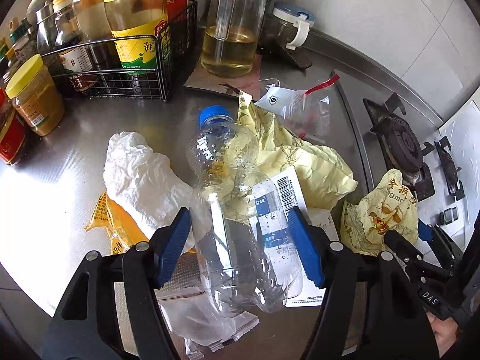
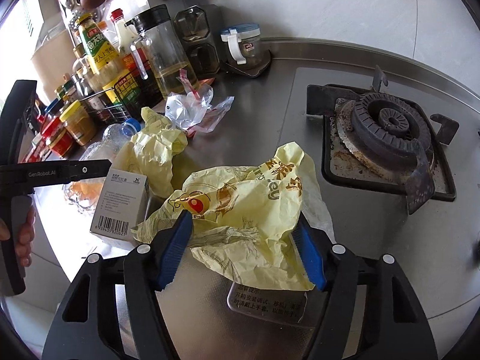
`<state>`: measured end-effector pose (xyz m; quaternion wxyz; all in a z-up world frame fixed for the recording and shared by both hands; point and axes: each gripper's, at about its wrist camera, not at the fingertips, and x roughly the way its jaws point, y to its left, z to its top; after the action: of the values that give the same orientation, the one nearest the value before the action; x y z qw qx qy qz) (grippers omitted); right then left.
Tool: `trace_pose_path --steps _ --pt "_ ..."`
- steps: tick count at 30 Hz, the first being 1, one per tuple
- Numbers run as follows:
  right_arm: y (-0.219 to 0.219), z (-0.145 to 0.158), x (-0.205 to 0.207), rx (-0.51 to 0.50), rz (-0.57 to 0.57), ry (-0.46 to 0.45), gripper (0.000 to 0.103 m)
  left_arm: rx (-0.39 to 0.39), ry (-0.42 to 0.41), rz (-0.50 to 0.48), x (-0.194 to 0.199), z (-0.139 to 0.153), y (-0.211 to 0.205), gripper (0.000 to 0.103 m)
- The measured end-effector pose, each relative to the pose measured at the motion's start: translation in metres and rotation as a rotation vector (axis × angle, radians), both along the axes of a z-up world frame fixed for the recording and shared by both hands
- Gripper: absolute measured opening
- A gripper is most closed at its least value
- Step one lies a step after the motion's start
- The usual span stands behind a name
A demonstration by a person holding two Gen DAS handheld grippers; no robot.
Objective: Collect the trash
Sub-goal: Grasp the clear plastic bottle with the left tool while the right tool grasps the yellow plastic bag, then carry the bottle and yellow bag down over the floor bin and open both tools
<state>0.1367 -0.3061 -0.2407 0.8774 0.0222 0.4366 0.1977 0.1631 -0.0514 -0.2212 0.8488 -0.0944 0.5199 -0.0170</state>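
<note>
Steel counter [image 2: 375,255] remains littered: left gripper [image 1: 240,249] clasps the plastic bottle [image 1: 237,210], right gripper [image 2: 243,249] pinches a yellow wrapper [image 2: 249,210]; at 11 o'clock, 1 box [image 2: 120,207], bags wait.

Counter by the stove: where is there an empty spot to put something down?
Bare steel shows between the yellow wrapper and the jars along the wall, left of the burner. Another bare patch lies in front of the wire basket, behind the white bag. The middle is crowded: bottle, wrappers, box.
</note>
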Motion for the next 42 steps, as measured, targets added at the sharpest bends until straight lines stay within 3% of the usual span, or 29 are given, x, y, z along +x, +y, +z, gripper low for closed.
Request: trace_pose_path --steps 5,6,13,24,34,42 --pt "0.001 0.004 -0.008 -0.011 0.016 -0.027 0.033 0.010 -0.019 -0.003 -0.003 0.005 0.000 0.062" --pt "0.002 0.006 -0.010 -0.013 0.018 -0.039 0.020 0.015 -0.024 -0.006 -0.003 0.005 -0.001 0.062" --pt "-0.006 0.026 -0.023 -0.008 -0.030 -0.099 0.018 0.009 -0.085 -0.004 -0.012 0.021 0.003 0.059" --pt "-0.009 0.071 -0.060 -0.014 -0.064 -0.198 0.018 0.025 -0.226 -0.019 -0.047 0.081 0.003 0.059" --pt "0.010 0.094 -0.141 0.001 -0.055 -0.240 0.018 0.025 -0.302 -0.090 -0.141 0.121 0.004 0.059" --pt "0.041 0.072 -0.222 0.007 -0.026 -0.185 0.018 0.002 -0.272 -0.140 -0.232 0.105 0.018 0.059"
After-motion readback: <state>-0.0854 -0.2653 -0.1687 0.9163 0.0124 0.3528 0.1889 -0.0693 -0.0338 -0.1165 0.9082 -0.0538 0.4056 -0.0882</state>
